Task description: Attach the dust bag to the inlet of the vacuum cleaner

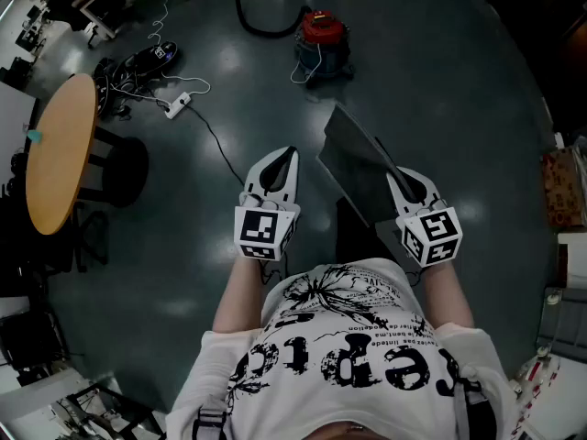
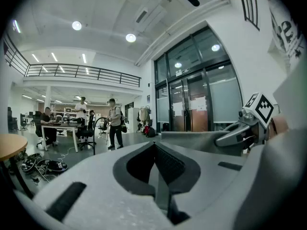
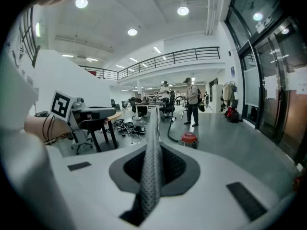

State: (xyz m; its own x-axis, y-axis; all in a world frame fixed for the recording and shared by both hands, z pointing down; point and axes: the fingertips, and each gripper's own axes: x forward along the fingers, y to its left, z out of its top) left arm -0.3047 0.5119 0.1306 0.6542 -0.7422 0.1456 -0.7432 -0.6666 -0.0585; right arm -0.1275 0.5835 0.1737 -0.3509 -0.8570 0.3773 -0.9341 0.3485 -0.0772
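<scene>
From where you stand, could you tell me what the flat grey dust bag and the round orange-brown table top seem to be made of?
The flat grey dust bag looks like matte fabric: its edge in the right gripper shows a fine dimpled weave. The round orange-brown table top seems wood or laminate, smooth and evenly coloured.

Vacuum cleaner (image 1: 322, 42): red top, dark body. Dust bag (image 1: 356, 165), nearer than vac: grey. Left gripper (image 1: 290, 154) & right gripper (image 1: 393, 176): white w/ b&w square markers. Table (image 1: 60, 154), left of vac: orange-tan.
</scene>
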